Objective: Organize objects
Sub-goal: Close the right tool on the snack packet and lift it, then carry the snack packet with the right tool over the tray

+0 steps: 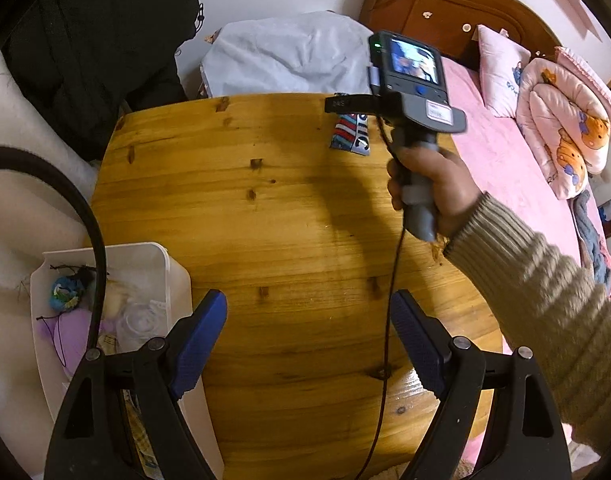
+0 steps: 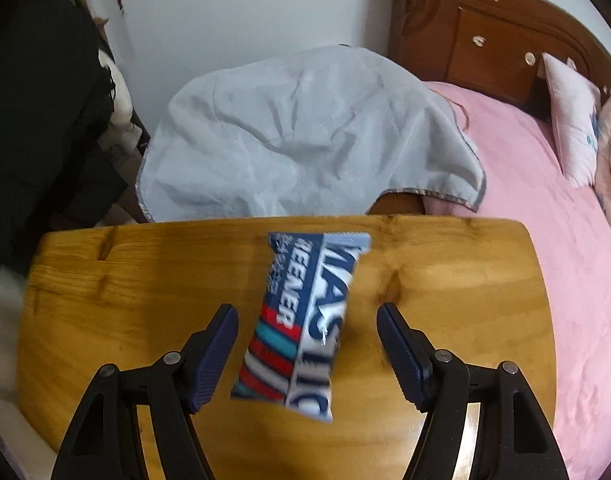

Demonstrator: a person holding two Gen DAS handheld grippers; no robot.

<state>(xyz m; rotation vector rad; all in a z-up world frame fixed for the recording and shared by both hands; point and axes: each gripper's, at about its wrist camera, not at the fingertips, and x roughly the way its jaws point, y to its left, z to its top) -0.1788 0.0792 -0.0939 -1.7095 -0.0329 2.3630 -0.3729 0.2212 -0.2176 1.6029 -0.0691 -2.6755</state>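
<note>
A blue, white and red snack packet (image 2: 301,324) lies flat on the wooden table (image 2: 105,300), near the table's far edge, with its length running away from the camera. The right gripper (image 2: 307,354) is low over the table with its jaws spread wide; the packet's near half sits in the gap between the two blue-padded fingers (image 2: 211,356), touching neither of them, so this gripper has hold of nothing. In the left wrist view the same packet (image 1: 351,136) shows at the far side of the table (image 1: 265,220), partly hidden behind the right gripper's grey body and handle, which a hand (image 1: 433,188) in a ribbed brown sleeve (image 1: 545,292) grips; a small lit screen sits on top of that tool and a thin black cable hangs down from it across the table. The left gripper (image 1: 309,340) is held over the near part of the table, also spread wide and with nothing between its fingers. Just beside the table's left edge stands a white plastic bin (image 1: 169,264) with small items in it, among them a blue-green ball and something pale purple; what the rest are cannot be told. Beyond the table a pale grey cloth (image 2: 305,136) is draped over something, and to the right is a bed with a pink cover (image 2: 545,220) and a dark wooden headboard (image 2: 465,28).
</note>
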